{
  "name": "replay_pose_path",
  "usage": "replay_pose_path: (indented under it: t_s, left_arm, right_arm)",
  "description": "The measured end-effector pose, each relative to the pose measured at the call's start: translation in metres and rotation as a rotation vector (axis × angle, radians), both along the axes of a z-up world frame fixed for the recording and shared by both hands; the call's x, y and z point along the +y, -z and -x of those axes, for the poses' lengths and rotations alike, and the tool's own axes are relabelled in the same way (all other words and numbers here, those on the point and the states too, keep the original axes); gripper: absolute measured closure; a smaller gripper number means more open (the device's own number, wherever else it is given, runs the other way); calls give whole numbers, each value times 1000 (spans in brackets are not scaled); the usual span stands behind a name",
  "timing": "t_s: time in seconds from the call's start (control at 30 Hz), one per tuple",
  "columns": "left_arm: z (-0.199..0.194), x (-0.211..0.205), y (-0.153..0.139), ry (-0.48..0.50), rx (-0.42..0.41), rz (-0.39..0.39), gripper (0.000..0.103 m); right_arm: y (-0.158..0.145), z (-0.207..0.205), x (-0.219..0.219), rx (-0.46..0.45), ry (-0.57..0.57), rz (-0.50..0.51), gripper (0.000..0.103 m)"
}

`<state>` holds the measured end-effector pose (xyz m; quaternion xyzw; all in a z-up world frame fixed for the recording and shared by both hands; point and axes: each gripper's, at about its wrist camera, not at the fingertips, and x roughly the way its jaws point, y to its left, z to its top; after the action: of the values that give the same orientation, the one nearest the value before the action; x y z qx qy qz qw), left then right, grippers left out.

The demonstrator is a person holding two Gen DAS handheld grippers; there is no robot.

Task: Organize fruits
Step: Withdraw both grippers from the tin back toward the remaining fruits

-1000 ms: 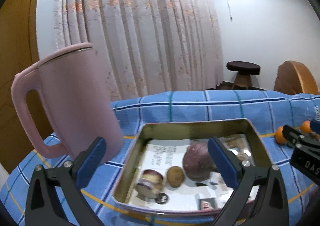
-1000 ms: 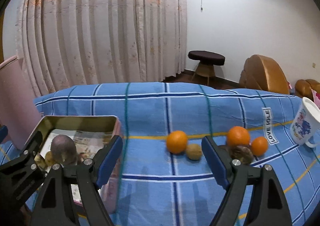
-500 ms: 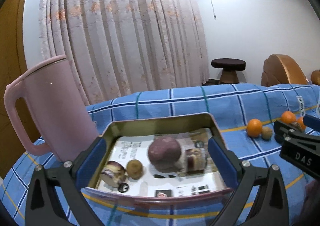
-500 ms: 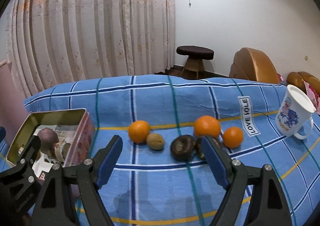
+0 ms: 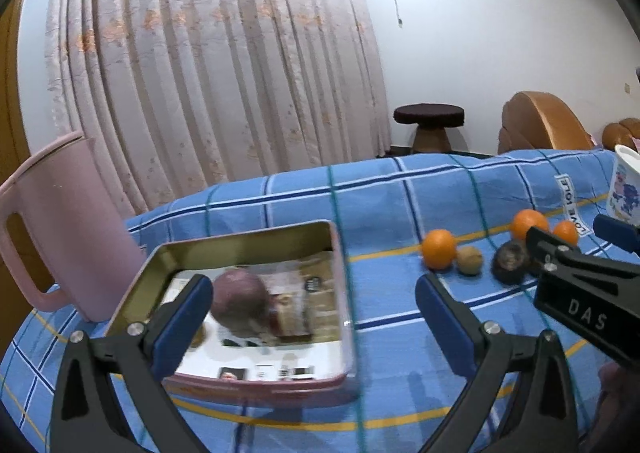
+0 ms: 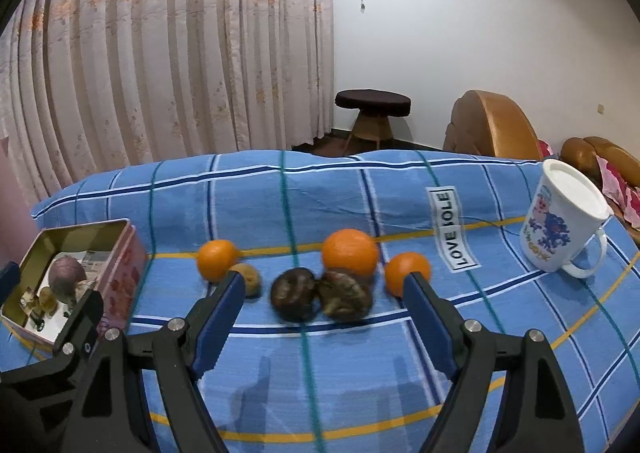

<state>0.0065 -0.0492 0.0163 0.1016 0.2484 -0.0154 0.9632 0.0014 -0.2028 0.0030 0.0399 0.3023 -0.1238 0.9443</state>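
A metal tin (image 5: 336, 253) (image 6: 120, 249) on the blue checked cloth holds a purple fruit (image 5: 240, 301) (image 6: 66, 281) and small items. To its right lie three oranges (image 6: 216, 259) (image 6: 350, 253) (image 6: 406, 271), a small brown fruit (image 6: 248, 279) and two dark fruits (image 6: 294, 295) (image 6: 346, 295). My left gripper (image 5: 312, 313) is open and empty over the tin's right edge. My right gripper (image 6: 322, 303) is open and empty, just in front of the two dark fruits.
A pink jug (image 5: 52, 229) stands left of the tin. A white printed mug (image 6: 560, 229) stands at the right of the cloth. A stool (image 6: 372, 113) and a brown chair (image 6: 492, 129) are beyond the table.
Both grippers have swung right. The tin has slid left in both views, and the loose fruits have come to the middle of the right wrist view. Both grippers stay open.
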Motion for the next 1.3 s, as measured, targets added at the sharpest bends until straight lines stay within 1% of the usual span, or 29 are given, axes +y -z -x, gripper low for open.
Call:
replay_pose_path:
  t_s: [0.1,0.37,0.47,0.57,0.7,0.8,0.87,0.97,1.07,1.1,1.17,1.2,1.3]
  left_arm:
    - [2,-15,1,14,0,-22,0]
    - [1,-52,2,58,19,-29,0]
    - [-3,-64,4,73,47,-20,0]
    - [-6,-70,6,83,78,-8,0]
    - [-9,-77,7,87,89,-17,0]
    - [-14,-81,9,85,108,-29,0]
    - [-18,-82,11,94,135,-25,0]
    - [-24,-83,15,109,175,-20,1]
    - [-28,-86,17,113,184,-37,1]
    - [-29,-87,18,112,184,-48,1]
    - [-33,-88,19,105,188,-63,1]
    - [-34,-89,20,104,194,-65,1]
    - [-37,-94,21,97,204,-83,3]
  right_arm:
    - [0,2,-14,2,15,0,21]
    - [-1,8,-49,9,55,1,21]
    - [-2,10,-61,8,65,6,21]
    - [-2,12,-78,13,78,-8,21]
    - [0,15,-100,21,91,-22,21]
    - [1,17,-112,24,80,-32,21]
    - [3,17,-119,27,61,-60,21]
    - [7,13,-122,48,14,-102,21]
    - [10,7,-112,60,-57,-120,21]
    - [11,4,-107,64,-72,-104,21]
    - [14,-5,-96,89,-63,-34,21]
    - [15,-8,-93,104,-59,-17,21]
    - [21,-17,-90,143,-71,-13,21]
